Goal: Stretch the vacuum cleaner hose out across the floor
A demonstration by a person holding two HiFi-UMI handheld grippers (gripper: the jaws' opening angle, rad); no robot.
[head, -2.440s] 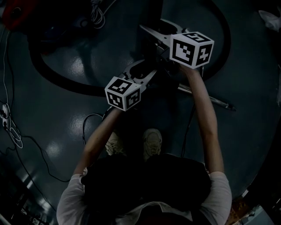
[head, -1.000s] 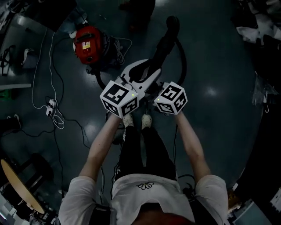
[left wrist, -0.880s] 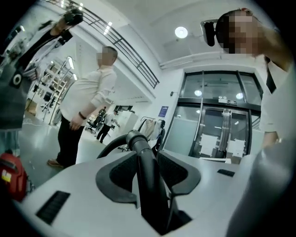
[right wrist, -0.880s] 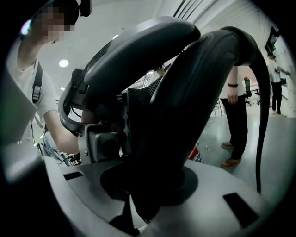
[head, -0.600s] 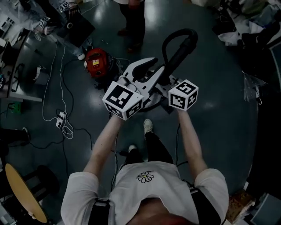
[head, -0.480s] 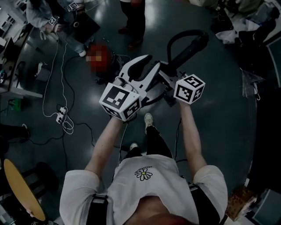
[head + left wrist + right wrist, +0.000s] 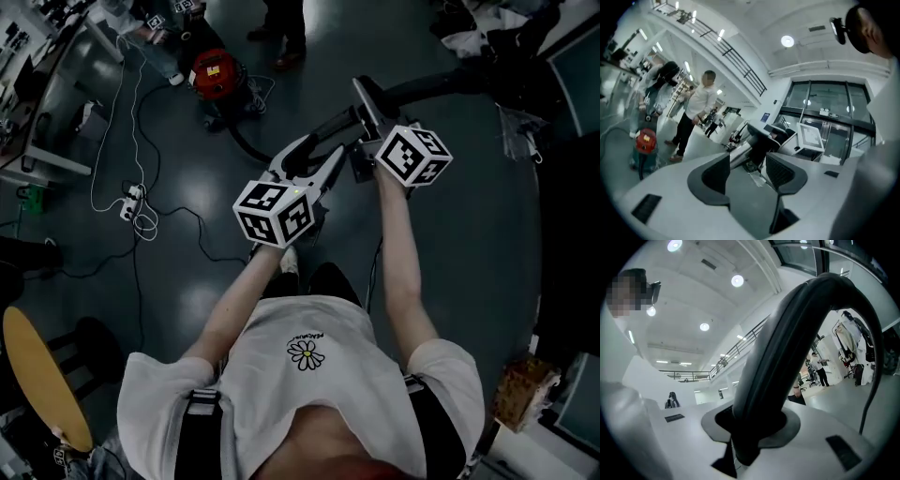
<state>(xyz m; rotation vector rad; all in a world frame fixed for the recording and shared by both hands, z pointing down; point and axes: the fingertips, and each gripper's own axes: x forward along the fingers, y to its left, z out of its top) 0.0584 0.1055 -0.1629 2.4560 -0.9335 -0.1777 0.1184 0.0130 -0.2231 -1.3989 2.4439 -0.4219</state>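
The red vacuum cleaner (image 7: 214, 70) stands on the dark floor at the upper left, and also appears far left in the left gripper view (image 7: 645, 140). Its black hose (image 7: 246, 145) leads from it toward my grippers. My right gripper (image 7: 364, 111) is shut on the hose's thick black end (image 7: 787, 348), which rises between the jaws (image 7: 754, 420) and arcs off right. My left gripper (image 7: 311, 150) is held level beside it. Its jaws have just been opening and stand open with nothing between them (image 7: 747, 171).
A white cable and power strip (image 7: 131, 202) lie on the floor at left. A person (image 7: 281, 23) stands beyond the vacuum. A round wooden tabletop (image 7: 37, 375) is at the lower left, clutter (image 7: 487, 37) at the upper right, a box (image 7: 520, 389) at the lower right.
Both grippers have risen and moved away from the vacuum. The hose end in the right gripper no longer arches overhead but leads off to the upper right. The left gripper has come away from the hose.
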